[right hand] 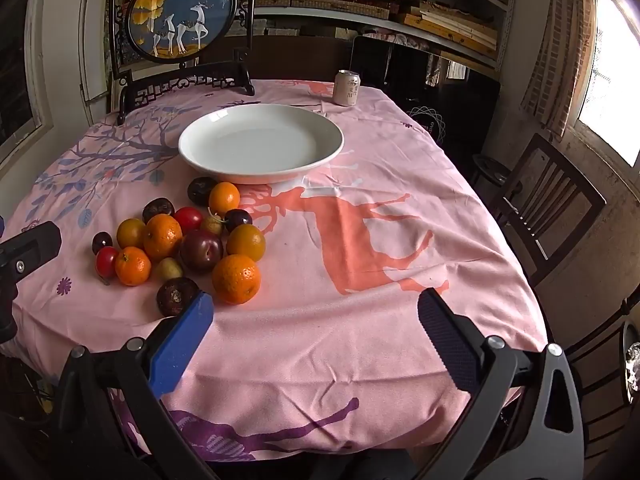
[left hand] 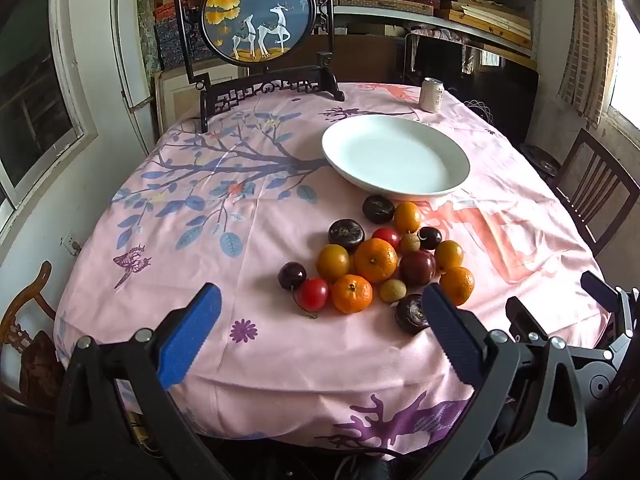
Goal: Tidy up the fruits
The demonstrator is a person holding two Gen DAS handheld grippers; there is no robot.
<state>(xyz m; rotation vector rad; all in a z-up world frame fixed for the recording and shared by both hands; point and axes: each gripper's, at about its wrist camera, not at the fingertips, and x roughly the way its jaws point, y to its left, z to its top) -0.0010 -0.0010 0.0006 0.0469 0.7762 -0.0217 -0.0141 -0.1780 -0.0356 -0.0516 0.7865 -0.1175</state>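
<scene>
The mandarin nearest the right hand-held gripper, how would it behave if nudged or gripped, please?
The mandarin looks round, so a nudge would probably roll it across the tablecloth. Its dimpled peel likely gives decent grip. It touches neighbouring fruit, so pushing may disturb the pile.

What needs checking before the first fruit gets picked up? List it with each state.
1. Left gripper open and holding nothing: ok.
2. Right gripper open and holding nothing: ok.
3. White plate bare, room for fruit: ok.
4. Fruit pile on the tablecloth in front of the plate, in plain view: ok.
5. Nearest orange free to grasp alone: not ok, other fruit crowd it.
6. Drink can upright, behind the plate, clear of the path: ok.
</scene>
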